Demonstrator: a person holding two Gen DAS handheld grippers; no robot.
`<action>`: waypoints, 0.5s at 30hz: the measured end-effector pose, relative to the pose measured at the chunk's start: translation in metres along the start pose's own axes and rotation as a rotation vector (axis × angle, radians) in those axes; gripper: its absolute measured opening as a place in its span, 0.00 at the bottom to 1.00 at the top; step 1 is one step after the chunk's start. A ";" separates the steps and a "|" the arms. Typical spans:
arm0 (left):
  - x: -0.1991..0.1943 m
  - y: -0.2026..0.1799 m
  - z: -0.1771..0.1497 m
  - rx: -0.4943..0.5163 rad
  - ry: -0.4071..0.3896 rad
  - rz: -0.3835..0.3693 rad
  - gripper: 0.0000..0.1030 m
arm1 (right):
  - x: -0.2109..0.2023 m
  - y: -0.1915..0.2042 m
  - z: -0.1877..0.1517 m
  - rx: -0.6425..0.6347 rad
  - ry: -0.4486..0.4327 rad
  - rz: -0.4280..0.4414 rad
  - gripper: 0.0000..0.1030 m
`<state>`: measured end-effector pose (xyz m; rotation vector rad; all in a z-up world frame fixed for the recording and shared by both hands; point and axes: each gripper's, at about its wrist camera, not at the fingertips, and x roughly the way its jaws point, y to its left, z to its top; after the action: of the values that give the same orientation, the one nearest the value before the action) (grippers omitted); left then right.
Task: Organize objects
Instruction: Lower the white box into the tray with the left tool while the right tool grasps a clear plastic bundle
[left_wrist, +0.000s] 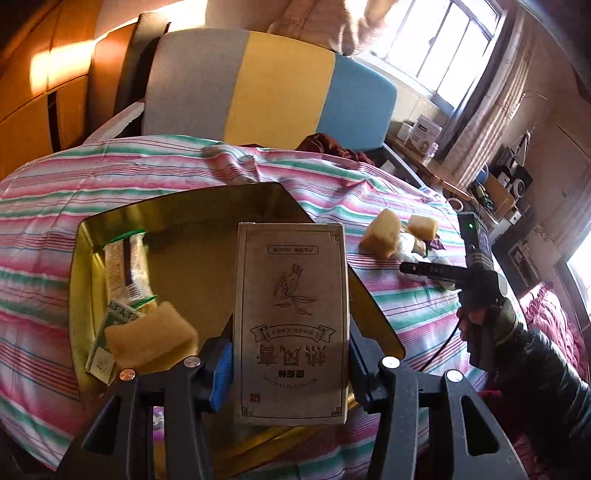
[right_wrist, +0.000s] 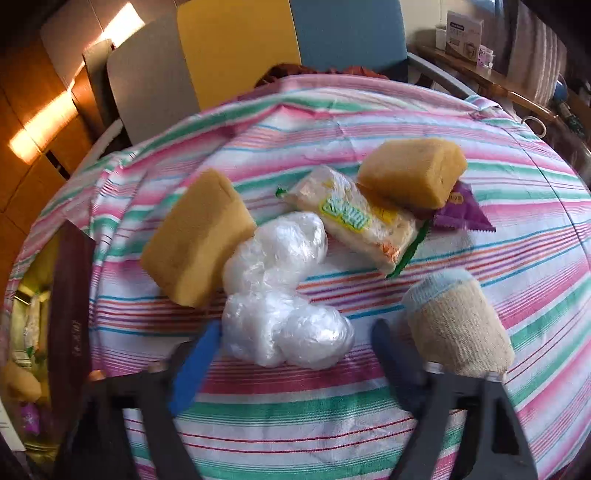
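My left gripper is shut on a brown cardboard box with a bird print, held upright over a gold tin. Inside the tin lie a snack packet, a yellow sponge and a small green box. My right gripper points down at a crumpled white plastic bag. Its jaws stand on either side of the bag's near lump, with a gap on the right side. Around the bag lie two sponges, a wrapped snack, a purple packet and a rolled sock.
A striped cloth covers the round table. Behind it stands a chair with a grey, yellow and blue back, with a maroon cloth at its seat. A hand in a dark sleeve holds the right gripper. A cluttered shelf stands at the right.
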<state>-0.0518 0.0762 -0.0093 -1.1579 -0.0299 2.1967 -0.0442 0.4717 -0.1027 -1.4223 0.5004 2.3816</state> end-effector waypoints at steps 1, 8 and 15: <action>-0.006 0.010 -0.002 -0.031 -0.013 0.009 0.50 | 0.000 0.000 -0.003 0.003 -0.009 0.008 0.62; -0.039 0.095 -0.009 -0.377 -0.075 0.044 0.50 | -0.031 0.006 -0.041 -0.015 -0.039 0.088 0.62; -0.031 0.100 0.006 -0.382 -0.073 0.069 0.50 | -0.032 0.018 -0.064 -0.063 -0.023 0.098 0.62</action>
<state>-0.0969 -0.0182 -0.0131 -1.2945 -0.4647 2.3585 0.0125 0.4238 -0.1003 -1.4254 0.5044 2.5086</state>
